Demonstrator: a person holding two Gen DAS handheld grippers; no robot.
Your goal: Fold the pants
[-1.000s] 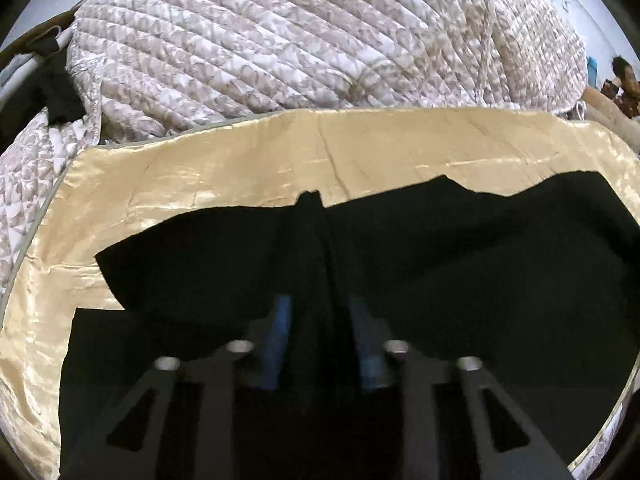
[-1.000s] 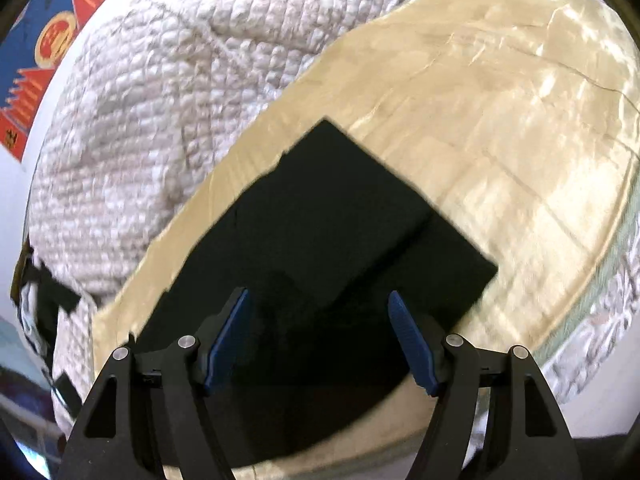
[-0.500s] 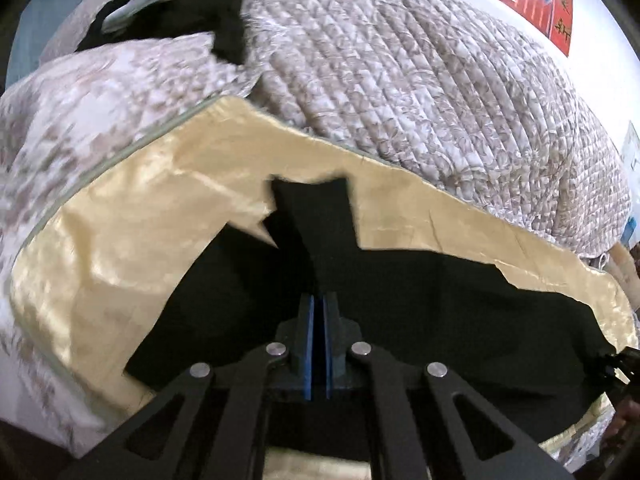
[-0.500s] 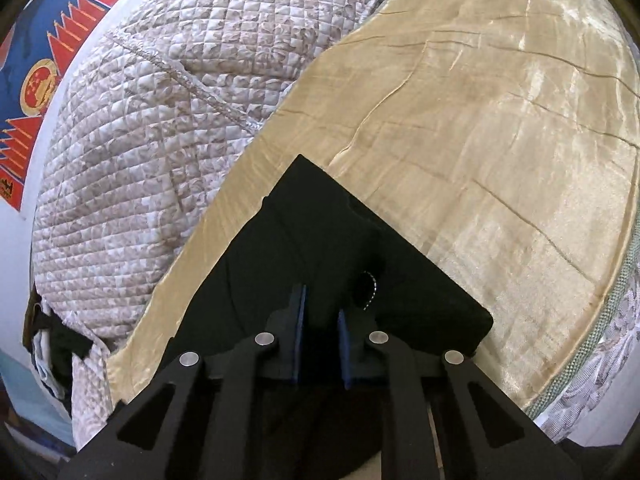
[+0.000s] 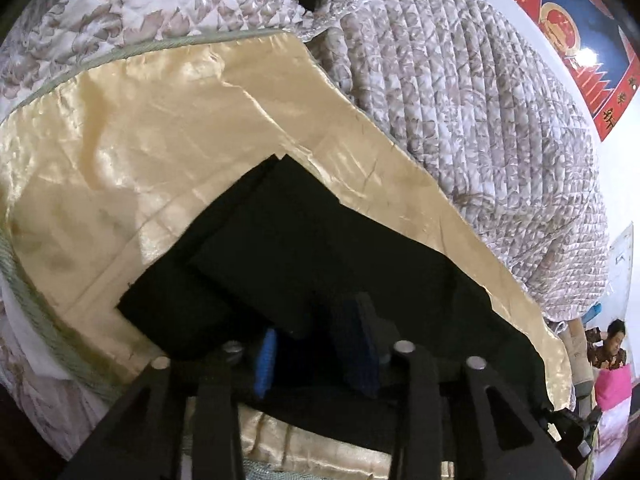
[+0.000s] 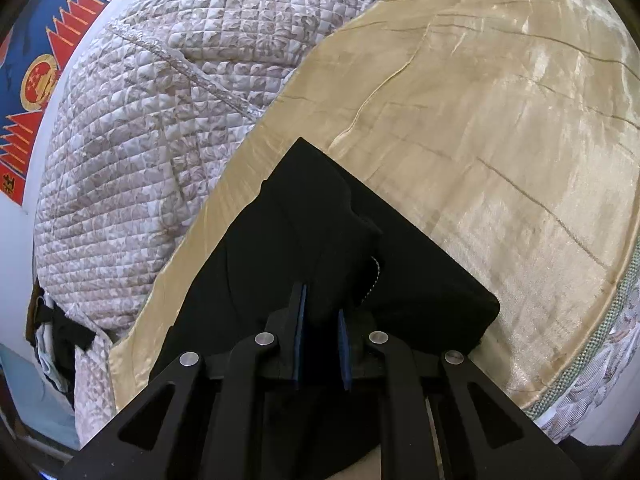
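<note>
Black pants point(image 5: 320, 264) lie mid-frame on gold satin sheet point(image 5: 132, 152), one leg laid over. Left gripper point(image 5: 316, 354) gapes, fabric btwn fingers; right gripper point(image 6: 322, 338) pinches waistband. Fold half done; next, prob. release and smooth.

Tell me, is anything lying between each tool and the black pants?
Nothing visible is. The left tool stands slightly open with the black fabric pants between its pads; the right tool pinches them directly.
</note>
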